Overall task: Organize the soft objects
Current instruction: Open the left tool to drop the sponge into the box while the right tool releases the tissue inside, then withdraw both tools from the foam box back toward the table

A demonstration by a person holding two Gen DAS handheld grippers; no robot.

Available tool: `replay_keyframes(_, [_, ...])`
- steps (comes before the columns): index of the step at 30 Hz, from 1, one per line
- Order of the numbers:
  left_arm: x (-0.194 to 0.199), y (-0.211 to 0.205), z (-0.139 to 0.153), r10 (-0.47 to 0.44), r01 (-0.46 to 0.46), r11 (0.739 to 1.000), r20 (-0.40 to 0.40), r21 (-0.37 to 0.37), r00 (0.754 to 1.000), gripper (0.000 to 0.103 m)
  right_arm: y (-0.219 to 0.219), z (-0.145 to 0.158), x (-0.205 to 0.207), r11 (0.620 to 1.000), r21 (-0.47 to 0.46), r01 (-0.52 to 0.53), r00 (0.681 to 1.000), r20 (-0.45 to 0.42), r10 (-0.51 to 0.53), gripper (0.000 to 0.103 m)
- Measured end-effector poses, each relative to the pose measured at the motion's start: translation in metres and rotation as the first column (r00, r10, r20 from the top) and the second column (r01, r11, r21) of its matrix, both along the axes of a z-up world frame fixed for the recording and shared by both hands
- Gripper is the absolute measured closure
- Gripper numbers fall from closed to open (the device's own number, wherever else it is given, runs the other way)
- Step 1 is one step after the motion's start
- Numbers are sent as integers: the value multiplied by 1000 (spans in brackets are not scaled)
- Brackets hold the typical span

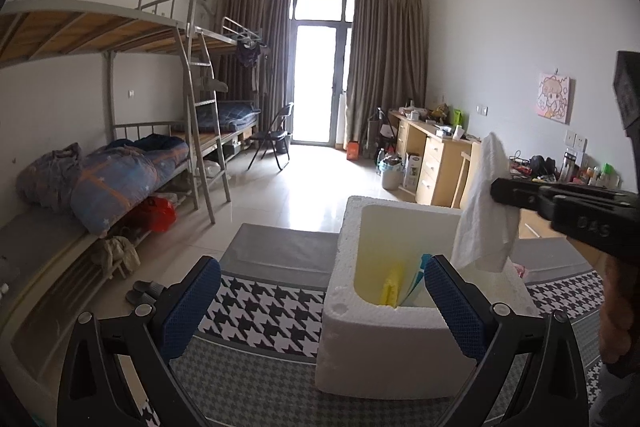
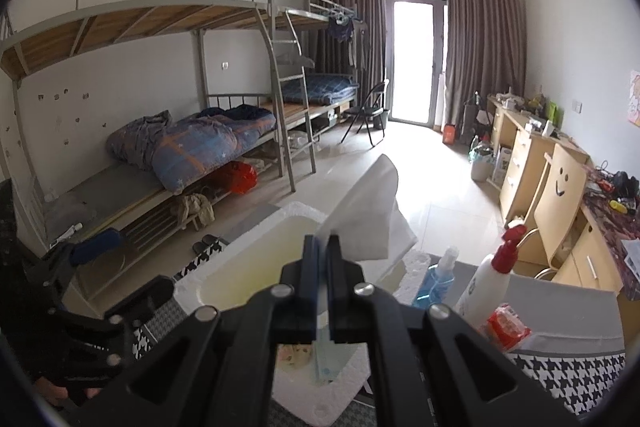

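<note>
The white foam box (image 1: 400,343) is taken as the landmark throughout. Nearest of all, the left tool (image 1: 320,311) is seen released, its blue pads spread wide with nothing between them; one pad is placed at the box's near wall, the other out over the houndstooth cloth (image 1: 264,311) beside the box. Inside the box, a yellow item (image 1: 392,289) and a pale blue-and-white packet (image 1: 418,281) are stood against the inner wall.

Above the far side of the box, the right tool (image 2: 323,247) is clenched on a white cloth (image 2: 368,215); the cloth is pinched at its middle and is hung over the box's opening, not yet lowered in. The step in hand is judged to be the stowing of this cloth in the box.

The next move is judged to call for the cloth to be lowered into the box's free space and only then released, so that nothing is draped over the rim.

Just beyond the box on the right, a blue spray bottle (image 2: 438,279), a white bottle with a red pump (image 2: 492,275) and a red packet (image 2: 508,327) are stood on the counter (image 2: 560,303).
</note>
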State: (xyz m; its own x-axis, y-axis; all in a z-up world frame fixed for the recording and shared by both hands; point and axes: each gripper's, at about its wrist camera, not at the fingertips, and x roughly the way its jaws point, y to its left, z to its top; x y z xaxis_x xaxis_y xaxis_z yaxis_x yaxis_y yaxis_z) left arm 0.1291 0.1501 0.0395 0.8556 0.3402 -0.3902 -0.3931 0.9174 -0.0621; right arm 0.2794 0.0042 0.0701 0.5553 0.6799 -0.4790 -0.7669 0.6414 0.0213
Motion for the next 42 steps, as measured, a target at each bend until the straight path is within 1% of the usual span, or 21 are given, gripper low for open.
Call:
replay_keyframes(3, [-2, 1, -2, 6, -6, 1000, 0, -2, 1000, 1, 3, -5, 3, 1000, -9, 3, 1000, -22, -3, 97])
replay_keyframes(6, [-3, 1, -4, 7, -7, 1000, -4, -4, 1000, 1, 6, -11, 5, 999, -41, 16, 999, -40, -18, 94])
replay_keyframes(7, [-3, 1, -5, 8, -8, 1000, -8, -3, 1000, 1, 8, -13, 5, 998, -56, 12, 999, -46, -15, 87])
replay_keyframes(8, [-4, 2, -5, 9, -9, 1000, -9, -3, 1000, 1, 9, -14, 5, 998, -66, 10, 999, -50, -13, 73])
replay_keyframes(9, [-4, 1, -5, 8, -8, 1000, -9, -3, 1000, 1, 10, -15, 5, 997, -77, 11, 998, -61, -16, 64])
replay_keyframes(10, [-5, 2, -5, 7, -7, 1000, -9, -3, 1000, 1, 9, -16, 4, 997, -73, 10, 997, -73, -15, 50])
replay_keyframes(11, [-5, 1, -5, 8, -8, 1000, -10, -2, 1000, 1, 7, -16, 5, 998, -65, 11, 997, -78, -16, 45])
replay_keyframes(16, [-6, 0, -4, 0, 0, 1000, -7, 8, 1000, 1, 0, -15, 2, 998, -53, 15, 995, -96, -20, 45])
replay_keyframes(19, [-10, -1, -3, -8, 8, 1000, 1, 9, 1000, 1, 0, -12, -1, 999, -47, 18, 995, -94, -22, 43])
replay_keyframes(23, [-14, -3, -2, -15, 15, 1000, 5, 19, 1000, 1, -6, -9, -10, 999, -35, 22, 998, -64, -24, 31])
replay_keyframes(24, [-15, -3, -1, -18, 18, 1000, 5, 20, 1000, 1, -9, -8, -15, 1000, -21, 21, 998, -51, -22, 28])
replay_keyframes(26, [-20, -3, 0, -19, 18, 1000, 7, 24, 1000, 1, -12, -7, -21, 1000, -1, 21, 999, -37, -21, 20])
replay_keyframes(28, [-24, -3, 2, -15, 15, 999, 6, 28, 1000, 1, -17, -6, -27, 999, 27, 21, 999, -26, -21, 15])
replay_keyframes(32, [-30, -4, 5, 0, -1, 1000, 7, 30, 1000, 1, -25, -5, -31, 997, 66, 34, 999, -28, -32, 9])
replay_keyframes(35, [-38, -6, 6, -11, 11, 999, 12, 31, 1000, 1, -30, -6, -36, 997, 70, 37, 999, -19, -36, 9])
replay_keyframes(39, [-52, -8, 9, 9, -10, 999, 32, 40, 999, 1, -38, -6, -47, 997, 67, 40, 999, 14, -41, 9])
replay_keyframes(42, [-62, -12, 11, 10, -13, 998, 44, 61, 999, 1, -46, -6, -58, 997, 66, 41, 998, 53, -45, 9])
